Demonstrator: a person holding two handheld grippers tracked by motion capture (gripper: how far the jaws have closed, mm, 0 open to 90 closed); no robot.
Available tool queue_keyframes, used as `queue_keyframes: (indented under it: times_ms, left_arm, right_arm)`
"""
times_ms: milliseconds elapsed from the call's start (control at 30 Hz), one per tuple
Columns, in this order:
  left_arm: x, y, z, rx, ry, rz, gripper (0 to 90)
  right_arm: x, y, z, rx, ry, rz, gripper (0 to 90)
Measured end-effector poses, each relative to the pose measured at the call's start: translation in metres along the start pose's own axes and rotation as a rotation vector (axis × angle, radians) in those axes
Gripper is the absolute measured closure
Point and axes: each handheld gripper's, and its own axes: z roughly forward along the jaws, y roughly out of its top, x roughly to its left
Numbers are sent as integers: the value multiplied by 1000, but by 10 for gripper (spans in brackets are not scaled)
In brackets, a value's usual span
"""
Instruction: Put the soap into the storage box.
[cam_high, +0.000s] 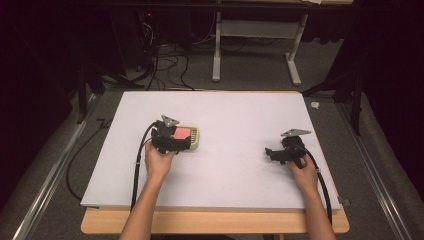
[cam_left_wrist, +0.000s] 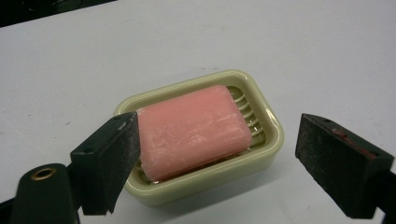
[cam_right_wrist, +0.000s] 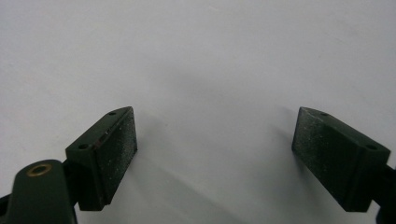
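High view: left gripper (cam_high: 176, 141) over soap dish (cam_high: 194, 137) at left-centre of white board (cam_high: 235, 115); right gripper (cam_high: 276, 154) well apart, resting at right.

Left gripper view: jaws wide, straddling dish (cam_left_wrist: 261, 154); pink soap bar (cam_left_wrist: 191, 128) inside on ribbed base. Risk: left jaw overlaps near rim, so closing could clip rim and tip dish, or slick bar could squirt out.

Right gripper view: jaws wide, nothing between.

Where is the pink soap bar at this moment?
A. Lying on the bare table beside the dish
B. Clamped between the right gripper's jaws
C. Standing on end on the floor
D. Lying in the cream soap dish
D: the pink soap bar lies flat inside the cream soap dish, with the left gripper open around it.
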Motion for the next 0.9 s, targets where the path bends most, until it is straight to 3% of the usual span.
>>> queue_keyframes:
  times_ms: [900]
  left_arm:
    - [5,-12,-19,-40,2,10,152]
  right_arm:
    - [0,0,0,0,0,-1,145]
